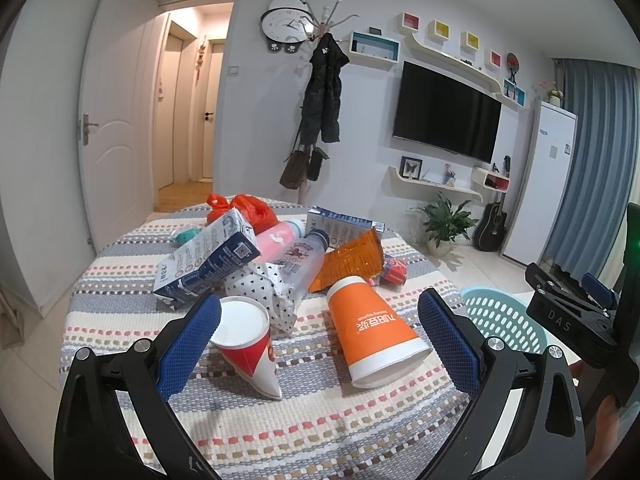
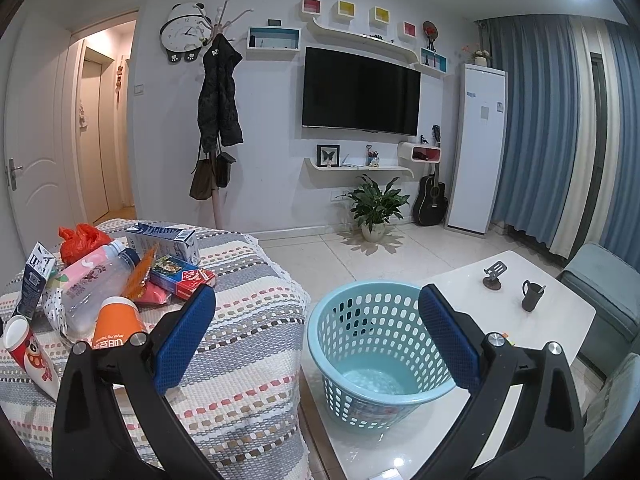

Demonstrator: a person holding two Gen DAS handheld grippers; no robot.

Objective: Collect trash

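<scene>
Left hand-held gripper (image 1: 319, 322) gapes over the orange cup (image 1: 372, 330); close squarely mid-body. Right hand-held gripper (image 2: 317, 330), open, frames the basket (image 2: 380, 344).

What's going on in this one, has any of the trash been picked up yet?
Not yet, it seems. A person holds two grippers, both open and empty. The left gripper hovers over the trash pile on the striped tablecloth, nearest the orange paper cup and the red-and-white cup, both lying on their sides. The right gripper is above the blue basket, which looks empty.
</scene>
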